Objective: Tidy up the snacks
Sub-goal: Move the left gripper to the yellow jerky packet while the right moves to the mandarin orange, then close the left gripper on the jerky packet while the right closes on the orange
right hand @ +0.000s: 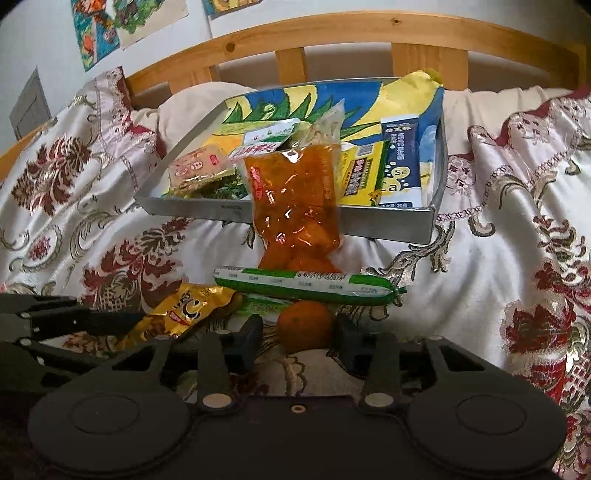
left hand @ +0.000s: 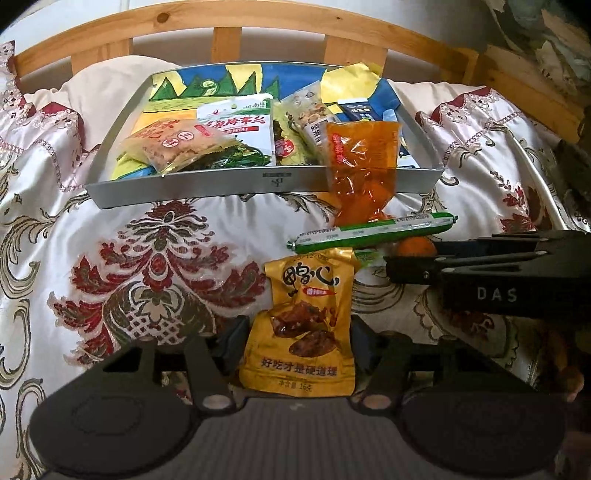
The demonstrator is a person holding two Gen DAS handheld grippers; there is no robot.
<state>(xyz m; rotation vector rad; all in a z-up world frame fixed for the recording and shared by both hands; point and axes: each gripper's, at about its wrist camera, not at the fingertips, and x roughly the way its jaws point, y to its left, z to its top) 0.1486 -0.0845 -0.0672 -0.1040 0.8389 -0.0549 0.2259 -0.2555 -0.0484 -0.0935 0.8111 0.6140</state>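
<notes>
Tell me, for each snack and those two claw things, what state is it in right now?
Left gripper: shut on yellow pouch.
Right gripper: shut on orange.
Green sausage: lying on bedspread.
Orange sauce bag: draped over tray edge.
Tray: partly filled.

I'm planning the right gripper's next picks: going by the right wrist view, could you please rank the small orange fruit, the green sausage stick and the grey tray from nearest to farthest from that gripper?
1. Small orange fruit: between the right gripper fingers.
2. Green sausage stick: lying crosswise just beyond the fruit.
3. Grey tray: farthest, near the wooden headboard.
</notes>
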